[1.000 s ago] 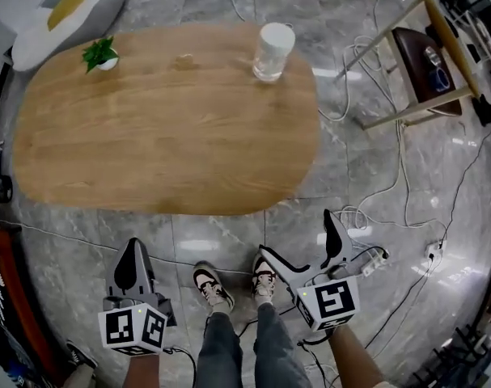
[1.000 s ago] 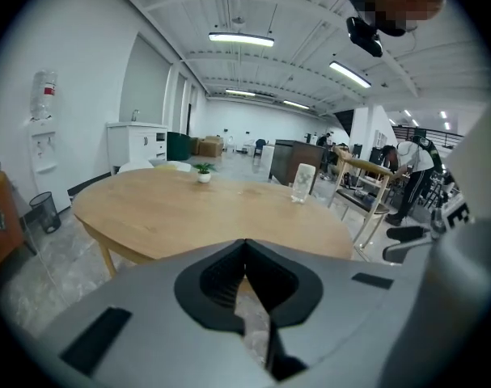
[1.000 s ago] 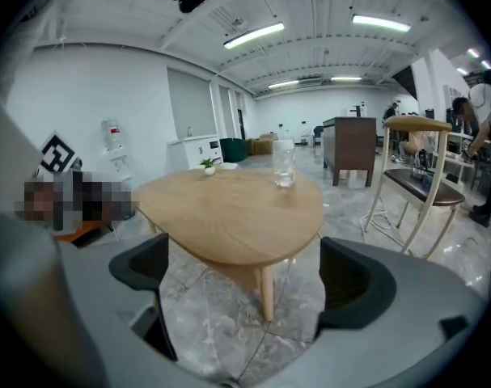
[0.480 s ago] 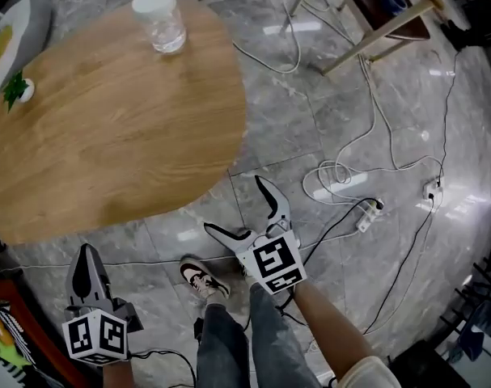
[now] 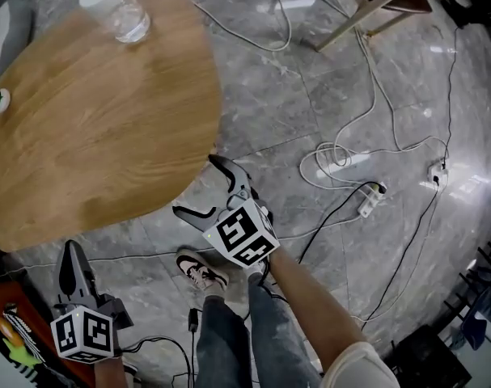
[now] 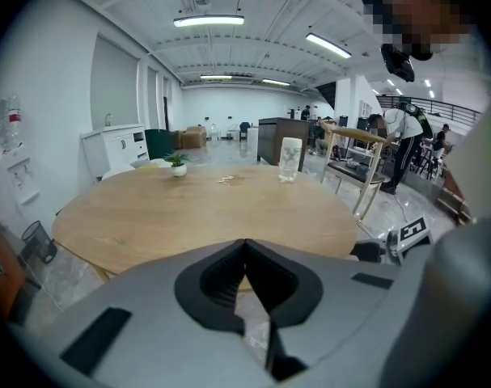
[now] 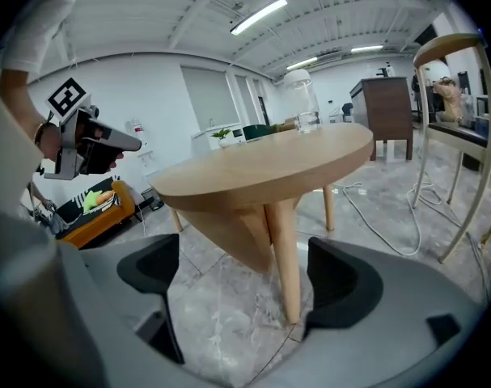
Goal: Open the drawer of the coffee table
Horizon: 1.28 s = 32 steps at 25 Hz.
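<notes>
The table (image 5: 91,136) stands with cables (image 5: 366,120) sprawled on the floor beside it; its drawer cannot be made out. At its near edge the right gripper (image 5: 195,186) faces a leg (image 7: 285,249), jaws spread, just narrowing, empty. The left gripper (image 5: 69,253) has its jaws pressed together. A glass (image 5: 116,10) stands at the far edge.

A glass (image 5: 116,10) stands on the coffee table (image 5: 91,136), with cables (image 5: 334,153) on the floor (image 5: 261,111) to its right.

No words, numbers or brand names could be read. The cube (image 5: 83,334) on the left gripper (image 5: 68,249) and the cube (image 5: 241,237) on the right gripper (image 5: 195,186) showed only black-and-white square patterns. Left of the left gripper, an orange box (image 5: 9,328) bore print too blurred to read.
</notes>
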### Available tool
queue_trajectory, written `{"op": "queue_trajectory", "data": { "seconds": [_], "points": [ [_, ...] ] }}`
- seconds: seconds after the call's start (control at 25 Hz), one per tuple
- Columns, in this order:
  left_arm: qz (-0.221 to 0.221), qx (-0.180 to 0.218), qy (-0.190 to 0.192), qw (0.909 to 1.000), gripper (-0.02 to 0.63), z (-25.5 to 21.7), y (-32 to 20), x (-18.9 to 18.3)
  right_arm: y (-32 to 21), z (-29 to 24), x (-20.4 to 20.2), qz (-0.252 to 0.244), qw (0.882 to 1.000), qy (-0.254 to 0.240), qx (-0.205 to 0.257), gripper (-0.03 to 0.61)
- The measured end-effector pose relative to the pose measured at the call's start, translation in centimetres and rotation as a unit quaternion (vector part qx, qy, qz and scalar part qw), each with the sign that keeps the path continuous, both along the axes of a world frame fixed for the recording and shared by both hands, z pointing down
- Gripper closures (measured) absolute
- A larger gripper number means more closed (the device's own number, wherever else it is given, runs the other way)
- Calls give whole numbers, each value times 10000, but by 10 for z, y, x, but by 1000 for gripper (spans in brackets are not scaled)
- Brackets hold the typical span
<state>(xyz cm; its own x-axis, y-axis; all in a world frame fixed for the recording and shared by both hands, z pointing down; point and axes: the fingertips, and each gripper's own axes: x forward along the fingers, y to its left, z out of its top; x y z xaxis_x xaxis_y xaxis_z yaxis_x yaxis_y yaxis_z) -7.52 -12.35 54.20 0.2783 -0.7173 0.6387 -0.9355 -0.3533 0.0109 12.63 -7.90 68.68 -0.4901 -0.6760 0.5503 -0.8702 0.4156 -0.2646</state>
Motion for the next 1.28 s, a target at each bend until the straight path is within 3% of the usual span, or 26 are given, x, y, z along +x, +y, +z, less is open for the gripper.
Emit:
{"op": "queue_trajectory", "data": {
  "seconds": [0.32,0.68,0.96,1.28],
  "points": [
    [-306,-52,20,9995,621,11,-3,-7,-13,15,-16,-480,9987,-133,49,134],
    [-601,-120,-9,9981,621,24,-1,-28,-26,17,-20,-643,9977,-130,188,220],
    [-707,-167,55,9973,621,29,-1,-36,-31,21,-19,-598,9978,-91,256,322],
    [-592,-93,-59,9982,621,28,0,-32,-31,21,-21,-727,9969,3,308,339]
  ]
}}
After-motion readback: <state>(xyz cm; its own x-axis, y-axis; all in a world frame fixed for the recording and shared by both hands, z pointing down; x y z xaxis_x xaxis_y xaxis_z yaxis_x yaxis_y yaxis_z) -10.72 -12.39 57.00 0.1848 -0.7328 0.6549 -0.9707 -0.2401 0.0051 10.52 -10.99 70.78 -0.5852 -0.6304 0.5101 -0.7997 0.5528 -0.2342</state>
